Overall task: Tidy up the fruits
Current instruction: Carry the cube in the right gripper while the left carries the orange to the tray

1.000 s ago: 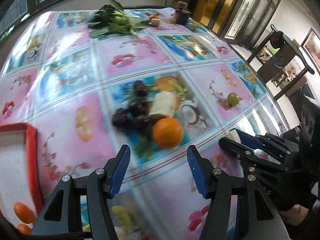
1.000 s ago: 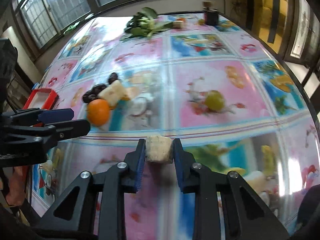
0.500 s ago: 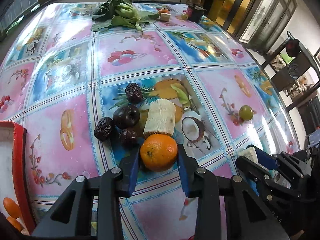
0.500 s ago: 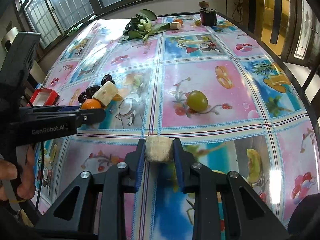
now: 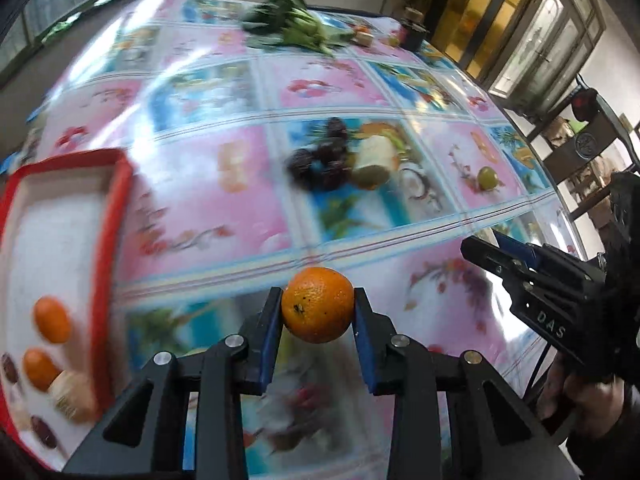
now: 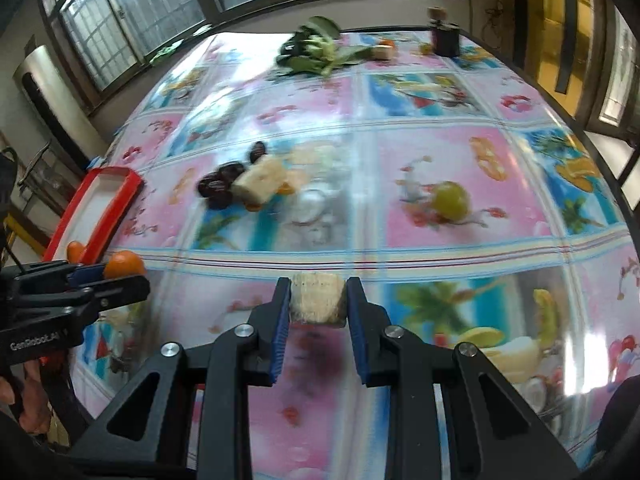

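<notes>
surface: table (image 6: 460, 152) under glossy fruit-print cloth | left of frame: red-rimmed tray (image 6: 100, 204) | centre: dark dates (image 6: 218, 188) touching pale cut chunk (image 6: 262, 184) | right of centre: green fruit (image 6: 451, 200) | top: leafy greens (image 6: 316, 54), dark jar (image 6: 443, 38)

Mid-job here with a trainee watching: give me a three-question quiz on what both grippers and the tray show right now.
1. True or false: the left gripper holds the round orange fruit clear of the flowered plastic tablecloth.
2. What does the right gripper hold? A) a green grape B) a pale cut cylinder chunk C) a dark date
3. Fill in: the red-rimmed white tray lies to the ___ of the left gripper.

Key: 1 true; 2 B; 3 left. The small green grape and dark wrinkled dates lie on the cloth.
</notes>
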Tool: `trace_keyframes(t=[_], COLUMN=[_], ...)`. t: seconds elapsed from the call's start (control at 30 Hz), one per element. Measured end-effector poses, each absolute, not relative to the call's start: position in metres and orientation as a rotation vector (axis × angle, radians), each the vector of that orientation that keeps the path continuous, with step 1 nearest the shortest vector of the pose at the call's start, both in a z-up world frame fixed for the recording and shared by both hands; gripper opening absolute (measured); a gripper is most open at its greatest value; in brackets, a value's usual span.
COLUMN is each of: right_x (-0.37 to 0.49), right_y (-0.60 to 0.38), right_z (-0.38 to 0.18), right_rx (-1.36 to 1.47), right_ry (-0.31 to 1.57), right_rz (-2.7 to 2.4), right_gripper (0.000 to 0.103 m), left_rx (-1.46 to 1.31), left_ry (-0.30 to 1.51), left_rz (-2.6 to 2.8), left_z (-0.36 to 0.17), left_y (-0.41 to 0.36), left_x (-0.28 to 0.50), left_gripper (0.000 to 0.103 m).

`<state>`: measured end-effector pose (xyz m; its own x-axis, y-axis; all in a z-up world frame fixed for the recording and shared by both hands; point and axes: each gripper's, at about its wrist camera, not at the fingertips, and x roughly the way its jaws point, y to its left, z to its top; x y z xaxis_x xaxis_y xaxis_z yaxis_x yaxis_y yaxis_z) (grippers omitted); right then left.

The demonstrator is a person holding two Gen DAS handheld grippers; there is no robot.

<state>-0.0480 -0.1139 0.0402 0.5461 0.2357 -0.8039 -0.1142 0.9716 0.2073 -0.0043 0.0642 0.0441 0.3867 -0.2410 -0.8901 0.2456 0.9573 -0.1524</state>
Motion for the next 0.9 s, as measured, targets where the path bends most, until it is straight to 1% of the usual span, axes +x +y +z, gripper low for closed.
trace_keyframes(t=[0.6,0.9], right_x=[-0.041,-0.015], right_y=[0.047,0.130], right_z=[0.080,0.087], right_rx=[-0.008,-0.066], right_ry=[0.895,0.875], right_rz=[0.484,0.595], right_gripper=[0.029,0.029], left_rx=[-0.056,-0.054], left_ry=[1.028,0.995], left_rz=[-0.140,-0.016], left_z=[0.076,0.081], left_y=[0.176,0.238], left_x=[-0.032,-0.020], left_gripper=[0.033,0.033])
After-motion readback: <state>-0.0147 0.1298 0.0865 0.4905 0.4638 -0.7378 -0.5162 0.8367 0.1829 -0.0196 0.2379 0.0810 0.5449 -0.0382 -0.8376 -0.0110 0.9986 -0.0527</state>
